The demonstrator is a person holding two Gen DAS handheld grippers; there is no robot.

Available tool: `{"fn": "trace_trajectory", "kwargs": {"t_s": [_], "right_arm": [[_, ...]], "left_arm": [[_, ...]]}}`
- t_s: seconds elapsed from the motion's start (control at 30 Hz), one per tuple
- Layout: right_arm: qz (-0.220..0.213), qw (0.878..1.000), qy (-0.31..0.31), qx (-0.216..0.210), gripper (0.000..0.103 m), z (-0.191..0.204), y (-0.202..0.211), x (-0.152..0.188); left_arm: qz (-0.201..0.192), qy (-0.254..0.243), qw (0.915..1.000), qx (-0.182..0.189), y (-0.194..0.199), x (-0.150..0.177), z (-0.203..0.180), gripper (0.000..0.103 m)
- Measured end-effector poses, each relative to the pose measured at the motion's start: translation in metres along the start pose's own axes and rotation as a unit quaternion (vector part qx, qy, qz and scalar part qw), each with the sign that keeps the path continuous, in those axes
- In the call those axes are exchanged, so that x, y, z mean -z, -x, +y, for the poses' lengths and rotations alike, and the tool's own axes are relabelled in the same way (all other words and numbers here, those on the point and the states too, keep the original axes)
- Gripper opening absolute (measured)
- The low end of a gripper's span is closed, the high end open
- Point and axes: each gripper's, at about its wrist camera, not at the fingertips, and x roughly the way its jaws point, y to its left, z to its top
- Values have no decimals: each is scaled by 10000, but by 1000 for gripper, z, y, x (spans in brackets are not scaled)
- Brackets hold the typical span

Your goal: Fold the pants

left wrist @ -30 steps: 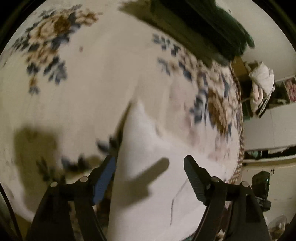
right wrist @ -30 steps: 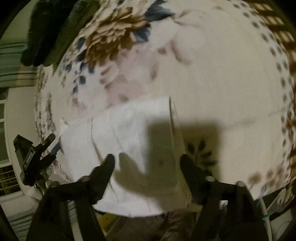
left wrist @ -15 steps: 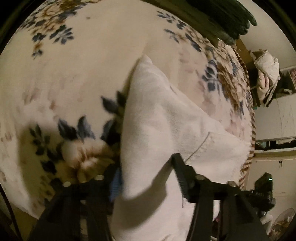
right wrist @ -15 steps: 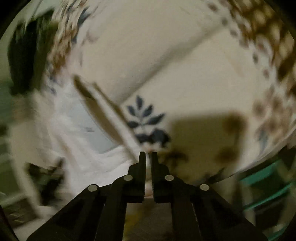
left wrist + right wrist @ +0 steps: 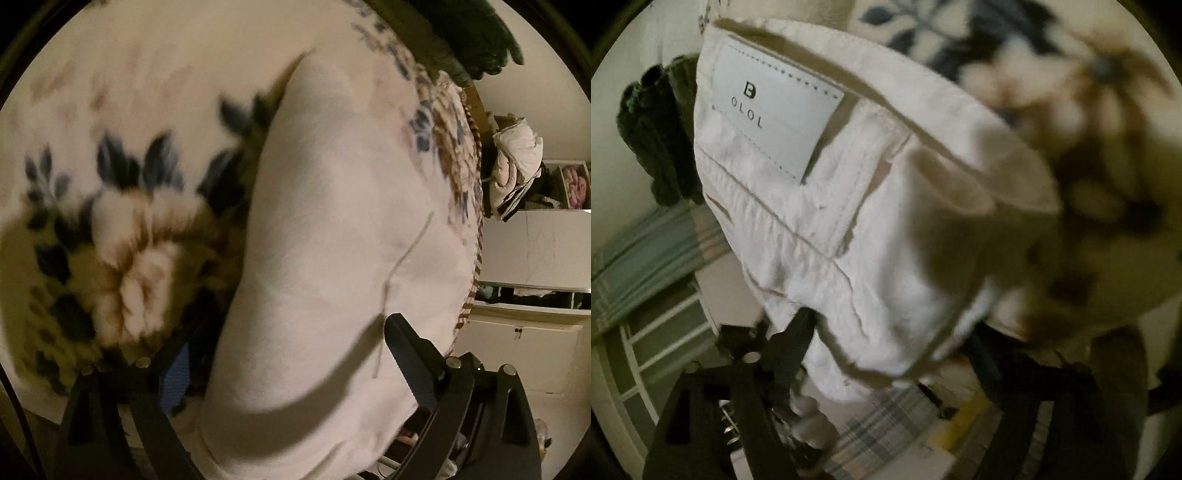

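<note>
White pants (image 5: 332,221) lie folded on a floral blanket (image 5: 129,240). My left gripper (image 5: 290,369) hangs low over their near end. Its jaws are opening and stand wide, the cloth bulging up between them. The blue-padded left finger (image 5: 173,380) is beside the fold's edge and the right finger (image 5: 406,354) rests over the cloth. In the right wrist view the waistband with a pale label (image 5: 775,110) fills the middle. My right gripper (image 5: 890,354) is close to it, its jaws opening, with the pants (image 5: 868,258) between the spread fingers.
A dark green garment (image 5: 480,37) lies at the blanket's far edge, also visible as the green heap (image 5: 653,140). White cabinets (image 5: 535,251) and a bundle of clothes (image 5: 517,162) stand to the right. A striped cloth (image 5: 646,258) and a white rack (image 5: 657,339) are at the left.
The left gripper sank closer to the pants; its jaws narrowed, then spread wide. The right gripper was shut half a second ago; it has rolled, dropped to the waistband and opened.
</note>
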Motion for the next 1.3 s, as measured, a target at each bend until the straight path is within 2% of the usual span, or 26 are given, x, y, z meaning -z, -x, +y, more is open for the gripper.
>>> {"fn": "trace_trajectory", "kwargs": {"t_s": [0.07, 0.2, 0.33, 0.4, 0.47, 0.5, 0.53, 0.57, 0.6, 0.7, 0.9, 1.03, 1.17, 1.3], "right_arm": [[-131, 9998, 15, -158, 85, 1, -5, 6], [-359, 9990, 193, -209, 84, -3, -6, 21], [-515, 9955, 2, -793, 85, -17, -11, 25], [-556, 9940, 57, -940, 89, -21, -19, 27], [-609, 9947, 158, -819, 89, -26, -9, 26], [-653, 9953, 146, -702, 86, -24, -6, 28], [-707, 9960, 149, -530, 83, -21, -3, 34], [-816, 9958, 162, -369, 68, -16, -2, 37], [-886, 9954, 153, -322, 49, -14, 4, 37], [-1158, 9930, 64, -227, 40, -10, 7, 46], [-1601, 9863, 370, -114, 35, 44, 42, 68], [-1913, 9792, 674, 12, 34, 98, 69, 85], [-2183, 9721, 860, -50, 34, 152, 91, 87], [-2390, 9641, 1154, -132, 34, 220, 109, 85]], "left_arm": [[-26, 29, 9999, 93, 1, 0, 3, 95], [41, 9, 9999, 130, 0, -4, 1, 95], [108, -26, 9998, 193, -3, -5, -2, 95], [77, -182, 9995, 235, -3, -5, -7, 93], [23, -452, 9989, 89, -2, -3, -16, 72], [-8, -525, 9986, 99, 0, -1, -16, 65], [-40, -554, 9984, 123, 3, 0, -16, 52], [-73, -542, 9984, 160, 7, 0, -14, 46], [-107, -474, 9985, 255, 13, 1, -11, 34], [-164, -434, 9978, 467, 28, 3, -15, 26], [-325, -821, 9935, 718, 67, -5, -62, 23], [-365, -1052, 9907, 786, 93, -19, -93, 22], [-397, -1186, 9879, 914, 120, -44, -124, 22], [-547, -1331, 9844, 1011, 155, -85, -167, 22]]}}
